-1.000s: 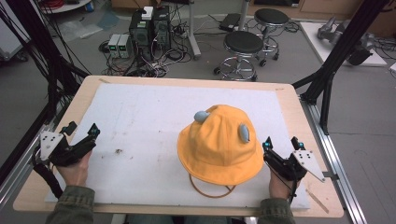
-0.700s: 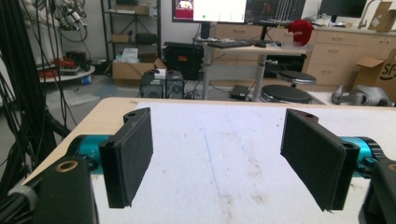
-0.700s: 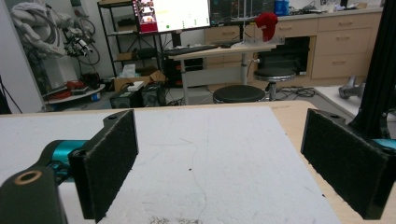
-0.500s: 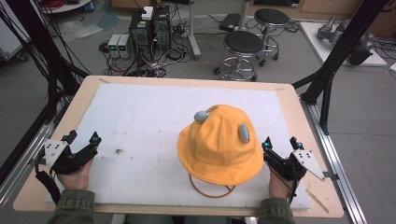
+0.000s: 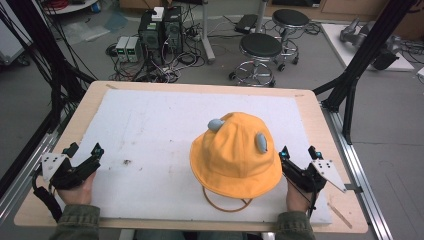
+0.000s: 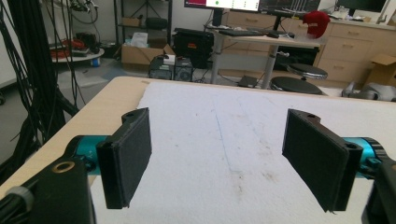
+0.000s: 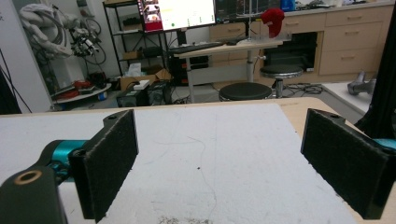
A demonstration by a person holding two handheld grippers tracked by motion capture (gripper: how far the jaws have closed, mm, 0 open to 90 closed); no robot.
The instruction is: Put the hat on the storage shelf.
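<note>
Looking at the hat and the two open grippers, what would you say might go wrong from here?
1. The right gripper sits beside the hat's brim with jaws open; closing there might pinch only a thin fold of fabric, which could slip.
2. The cord loops out from under the hat's near edge and might snag or drag when the hat is lifted.
3. The left gripper is far off, so a one-sided pull might slide the hat.

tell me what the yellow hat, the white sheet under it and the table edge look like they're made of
The yellow bucket hat looks like soft matte woven cloth: its brim droops and creases. The white sheet looks like felt or foam, dull, fuzzy and scuffed with marks. The pale table border looks like light wood or plywood, smooth with faint grain, though laminate is possible.
</note>
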